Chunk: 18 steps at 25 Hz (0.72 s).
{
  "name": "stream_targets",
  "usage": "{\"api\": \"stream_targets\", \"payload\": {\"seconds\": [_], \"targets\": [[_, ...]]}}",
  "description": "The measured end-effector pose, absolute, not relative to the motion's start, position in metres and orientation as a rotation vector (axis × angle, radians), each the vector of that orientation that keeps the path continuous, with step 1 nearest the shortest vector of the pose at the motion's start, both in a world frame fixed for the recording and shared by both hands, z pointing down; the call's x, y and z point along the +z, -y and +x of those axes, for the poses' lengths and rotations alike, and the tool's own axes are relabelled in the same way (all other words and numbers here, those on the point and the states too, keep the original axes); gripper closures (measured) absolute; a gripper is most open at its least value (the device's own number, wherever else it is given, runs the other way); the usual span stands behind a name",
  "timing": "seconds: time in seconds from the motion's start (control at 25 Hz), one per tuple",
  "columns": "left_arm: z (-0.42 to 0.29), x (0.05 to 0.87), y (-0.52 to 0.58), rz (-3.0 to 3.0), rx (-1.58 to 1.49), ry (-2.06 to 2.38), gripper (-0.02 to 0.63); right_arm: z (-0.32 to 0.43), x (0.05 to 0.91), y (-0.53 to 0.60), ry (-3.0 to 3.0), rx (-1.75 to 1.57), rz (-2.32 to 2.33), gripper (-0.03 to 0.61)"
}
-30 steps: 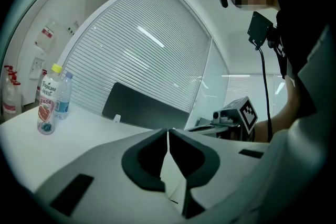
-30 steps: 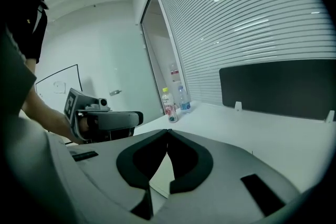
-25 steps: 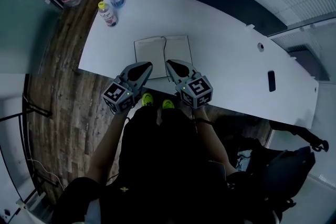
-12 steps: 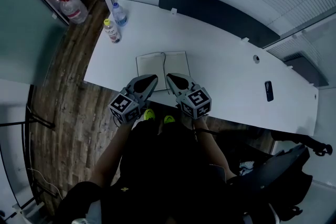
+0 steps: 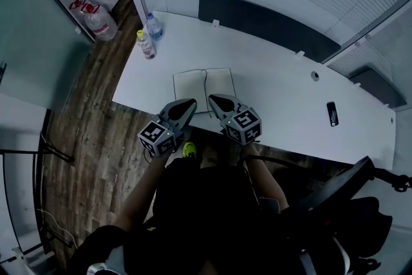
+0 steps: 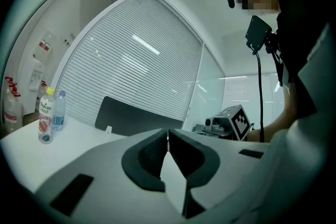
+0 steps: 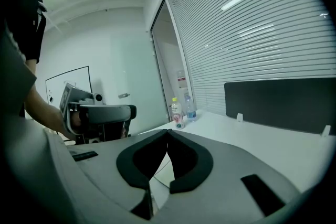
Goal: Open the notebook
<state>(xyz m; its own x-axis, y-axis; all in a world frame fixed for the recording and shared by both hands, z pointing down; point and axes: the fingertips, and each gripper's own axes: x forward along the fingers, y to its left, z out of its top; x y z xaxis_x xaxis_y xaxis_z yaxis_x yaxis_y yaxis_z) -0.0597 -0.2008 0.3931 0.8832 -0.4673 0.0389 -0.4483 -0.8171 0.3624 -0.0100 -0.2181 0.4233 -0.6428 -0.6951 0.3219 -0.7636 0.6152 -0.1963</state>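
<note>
Basically, the notebook (image 5: pixel 203 88) is already laid flat open on the table (image 5: pixel 283 93), close to its front edge, so the job looks done. The left gripper (image 5: pixel 190 102) and right gripper (image 5: pixel 214 100) are held over its near edge, jaws clenched shut on nothing. Compared with a second ago, both have been lifted and drawn back slightly, and the pages are left unchanged.

light: dim, cool | ceiling strips glare | edges: fisheye vignette | focus: sharp

A yellow-capped bottle (image 5: pixel 146 45) and a blue-capped bottle (image 5: pixel 154 27) stand together at the table's (image 5: pixel 277 84) corner; a phone (image 5: pixel 332 114) lies apart.
</note>
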Motion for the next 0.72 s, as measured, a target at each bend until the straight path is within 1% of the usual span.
{"api": "stream_targets", "payload": {"seconds": [0.24, 0.48, 0.72], "targets": [[-0.055, 0.378, 0.163, 2.665, -0.124, 0.788, 0.586, 0.011, 0.411, 0.186, 2.656, 0.443, 1.165, 0.563], [-0.028, 0.378, 0.116, 2.667, -0.131, 0.817, 0.586, 0.035, 0.410, 0.147, 2.684, 0.431, 1.128, 0.563], [-0.017, 0.377, 0.082, 2.692, -0.133, 0.854, 0.586, 0.038, 0.409, 0.109, 2.725, 0.398, 1.079, 0.563]]}}
